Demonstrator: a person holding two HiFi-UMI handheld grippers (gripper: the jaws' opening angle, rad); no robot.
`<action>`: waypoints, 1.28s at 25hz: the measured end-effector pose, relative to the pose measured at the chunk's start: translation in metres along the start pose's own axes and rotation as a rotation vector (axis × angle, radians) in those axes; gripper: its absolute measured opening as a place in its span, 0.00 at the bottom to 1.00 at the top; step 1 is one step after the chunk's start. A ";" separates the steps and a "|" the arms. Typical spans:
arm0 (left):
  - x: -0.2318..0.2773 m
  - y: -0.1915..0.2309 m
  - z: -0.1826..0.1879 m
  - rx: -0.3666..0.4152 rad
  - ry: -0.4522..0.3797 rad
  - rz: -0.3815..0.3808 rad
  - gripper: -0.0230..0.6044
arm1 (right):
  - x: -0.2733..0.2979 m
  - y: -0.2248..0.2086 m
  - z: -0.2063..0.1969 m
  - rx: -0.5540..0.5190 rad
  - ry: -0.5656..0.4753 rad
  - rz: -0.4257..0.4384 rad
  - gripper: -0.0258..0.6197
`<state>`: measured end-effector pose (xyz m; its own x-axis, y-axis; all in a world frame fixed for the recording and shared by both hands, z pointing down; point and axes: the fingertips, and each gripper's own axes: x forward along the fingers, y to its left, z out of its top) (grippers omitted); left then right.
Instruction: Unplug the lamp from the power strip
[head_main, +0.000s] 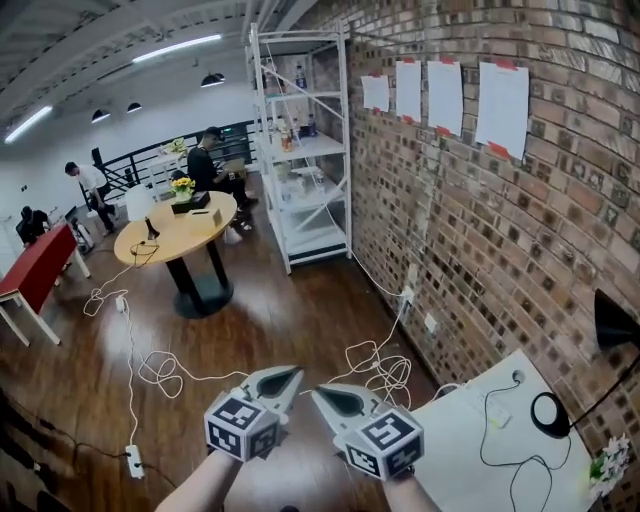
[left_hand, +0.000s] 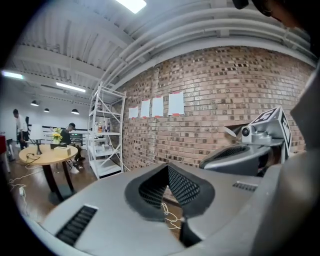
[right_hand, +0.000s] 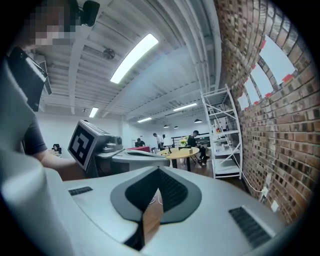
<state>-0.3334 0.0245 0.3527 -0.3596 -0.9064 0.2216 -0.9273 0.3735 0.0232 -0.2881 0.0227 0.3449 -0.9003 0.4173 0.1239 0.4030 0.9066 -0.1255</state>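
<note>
A black lamp stands on the white table (head_main: 470, 470) at the lower right, with its round base (head_main: 550, 413) and dark shade (head_main: 612, 320) showing. Its black cord (head_main: 497, 445) loops over the tabletop. A white power strip (head_main: 133, 460) lies on the wooden floor at the lower left, on a long white cable. My left gripper (head_main: 290, 372) and right gripper (head_main: 318, 390) hover side by side over the floor, left of the table, both shut and holding nothing. The left gripper (left_hand: 167, 167) and right gripper (right_hand: 159, 172) views look level across the room.
Tangled white cables (head_main: 375, 365) lie on the floor below wall sockets (head_main: 407, 295) on the brick wall. A white shelf rack (head_main: 305, 150) stands against that wall. Farther back are a round wooden table (head_main: 175, 228), a red table (head_main: 35, 270) and several people.
</note>
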 end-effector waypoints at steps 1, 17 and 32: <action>-0.011 0.010 0.000 0.004 -0.004 0.010 0.04 | 0.011 0.010 0.003 -0.010 0.000 0.010 0.03; -0.154 0.100 -0.022 -0.032 -0.071 0.081 0.04 | 0.103 0.159 0.013 -0.128 -0.006 0.084 0.03; -0.136 -0.003 -0.006 0.026 -0.117 0.026 0.04 | -0.013 0.141 0.014 -0.140 -0.052 -0.009 0.03</action>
<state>-0.2811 0.1484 0.3286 -0.3917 -0.9139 0.1065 -0.9194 0.3932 -0.0071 -0.2217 0.1437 0.3122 -0.9100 0.4082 0.0729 0.4102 0.9119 0.0139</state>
